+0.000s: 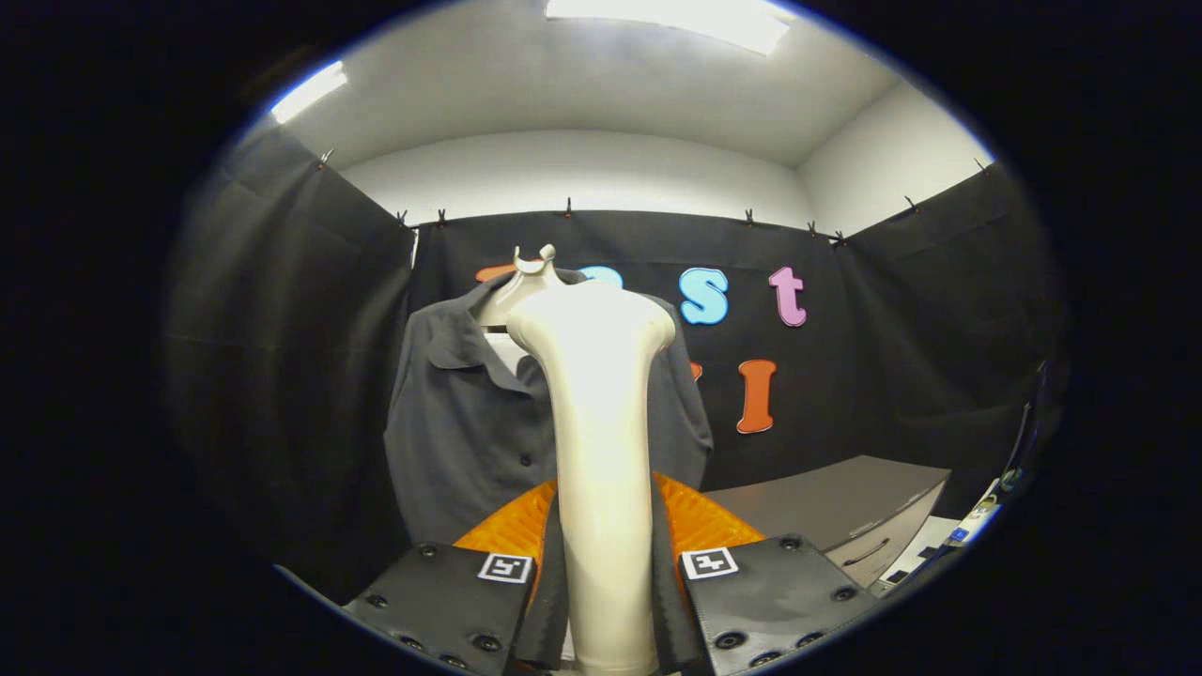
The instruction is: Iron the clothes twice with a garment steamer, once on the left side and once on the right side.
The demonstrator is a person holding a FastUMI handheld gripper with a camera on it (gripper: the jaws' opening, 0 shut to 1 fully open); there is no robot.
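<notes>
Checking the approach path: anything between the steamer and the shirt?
Nothing visible. The gripper is shut on the cream plastic garment steamer, its head up in front of the dark grey button-up shirt on its hanger, open space between them.

Grey cabinet (836, 507) beside hanging shirt (460, 432)

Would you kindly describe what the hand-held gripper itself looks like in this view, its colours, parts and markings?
The hand-held gripper has two broad fingers: matt black plates fastened with round black screws, each carrying a small square black-and-white marker near its inner corner. Ahead of the plates, the finger pads are bright orange with a ribbed surface. No cables can be seen on it.
</notes>
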